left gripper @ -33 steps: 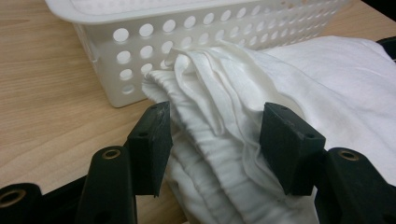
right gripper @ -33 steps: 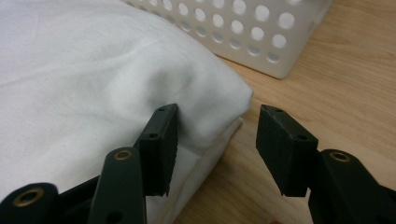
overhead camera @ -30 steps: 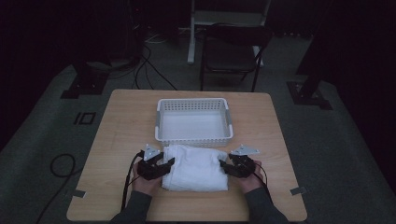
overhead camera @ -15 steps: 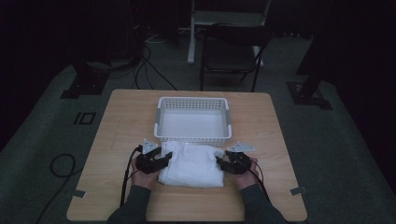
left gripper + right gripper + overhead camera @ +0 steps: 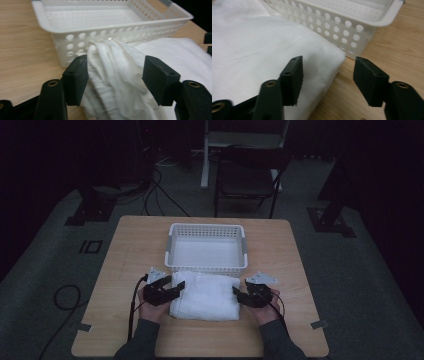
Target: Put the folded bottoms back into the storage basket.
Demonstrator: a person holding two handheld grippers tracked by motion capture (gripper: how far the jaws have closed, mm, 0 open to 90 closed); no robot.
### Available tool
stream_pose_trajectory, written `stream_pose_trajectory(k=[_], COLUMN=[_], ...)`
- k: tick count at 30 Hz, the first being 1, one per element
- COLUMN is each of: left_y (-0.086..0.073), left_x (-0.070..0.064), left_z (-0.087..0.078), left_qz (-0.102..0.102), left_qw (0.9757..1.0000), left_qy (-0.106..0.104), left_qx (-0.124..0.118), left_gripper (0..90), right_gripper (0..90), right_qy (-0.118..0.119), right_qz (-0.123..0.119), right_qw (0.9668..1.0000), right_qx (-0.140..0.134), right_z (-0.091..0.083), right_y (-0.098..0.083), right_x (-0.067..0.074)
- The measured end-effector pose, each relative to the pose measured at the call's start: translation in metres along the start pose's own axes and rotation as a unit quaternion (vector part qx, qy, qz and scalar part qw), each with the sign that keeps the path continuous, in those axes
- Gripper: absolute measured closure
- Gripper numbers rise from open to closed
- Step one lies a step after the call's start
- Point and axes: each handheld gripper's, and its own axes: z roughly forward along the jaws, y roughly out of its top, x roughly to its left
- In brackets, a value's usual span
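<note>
A folded white towel point(image 5: 205, 296) lies flat on the wooden table point(image 5: 125, 270), just in front of a white perforated basket point(image 5: 206, 249). My left gripper point(image 5: 176, 289) sits at the towel's left edge. Its jaws have just been opening, and a bunched fold of the towel point(image 5: 112, 75) stands loose between them in the left gripper view point(image 5: 116, 65). My right gripper point(image 5: 238, 295) is at the towel's right edge. Its jaws have also just been opening; the towel's corner point(image 5: 319, 62) lies between them, and bare wood shows beside the right pad point(image 5: 328, 66).
The basket point(image 5: 75, 27) holds nothing and its near wall almost touches the towel's far edge. A dark chair point(image 5: 250, 175) and cables point(image 5: 150, 185) lie on the floor beyond the table. Bare wood runs along both sides of the towel and basket.
Both grippers' jaws have spread apart at the towel's edges. The towel and both hands shifted slightly toward the basket, and the towel now rests flat.
</note>
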Motion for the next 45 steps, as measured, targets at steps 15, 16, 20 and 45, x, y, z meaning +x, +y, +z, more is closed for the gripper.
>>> stream_pose_trajectory(k=[15,16,20,45], left_y=[-0.011,-0.014,-0.020,-0.035], left_x=[-0.007,-0.004,0.001,0.021], left_z=[0.021,0.022,0.025,0.039], left_qz=[0.001,-0.003,-0.016,-0.057], left_qw=[0.9981,0.9981,0.9982,0.9962], left_qy=[0.041,0.038,0.028,-0.029], left_qx=[0.046,0.050,0.050,0.058], left_gripper=[18.9,18.4,18.1,11.6], right_gripper=[24.7,23.2,19.7,19.0], right_qy=[0.044,0.043,0.048,0.113], right_qz=[0.050,0.051,0.060,0.121], right_qw=[0.9976,0.9975,0.9962,0.9847], right_qx=[0.018,0.025,0.039,0.054], right_z=[0.013,0.017,0.028,0.050], right_y=[-0.002,-0.003,-0.007,-0.018], right_x=[0.007,0.007,0.005,-0.009])
